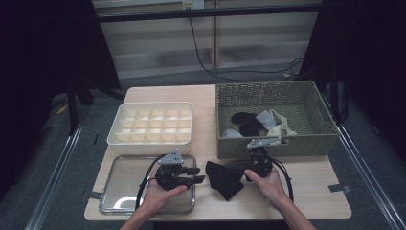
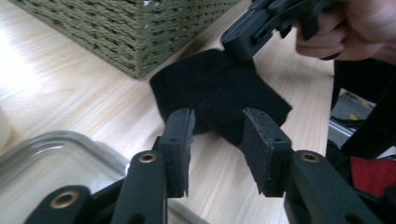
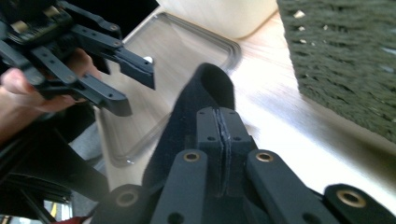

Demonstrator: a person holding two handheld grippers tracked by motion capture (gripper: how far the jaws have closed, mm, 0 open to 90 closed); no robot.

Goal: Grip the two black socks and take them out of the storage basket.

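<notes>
One black sock is out of the basket and lies on the worktop, in front of the wicker basket and just right of the clear tray. Its far corner is pinched in the right tongs: the right gripper view shows both pads pressed together on the cloth, with a fold rising above them. The rest of the sock rests flat on the wood.

Left tongs are partly spread and aimed at the near edge of the sock; in the left gripper view the cloth lies just ahead of and between the pads, not yet clamped. No grip on that side so far.

Judgement: early stage. One sock is fetched and held by one corner; the second hold, needed to straighten or fold it, is not yet made.

Remaining: several socks, dark and pale, lie in the basket. The white divided organiser behind the tray has no sock in any compartment that I can see. The tray looks bare. Sorting into the compartments appears wholly outstanding.
</notes>
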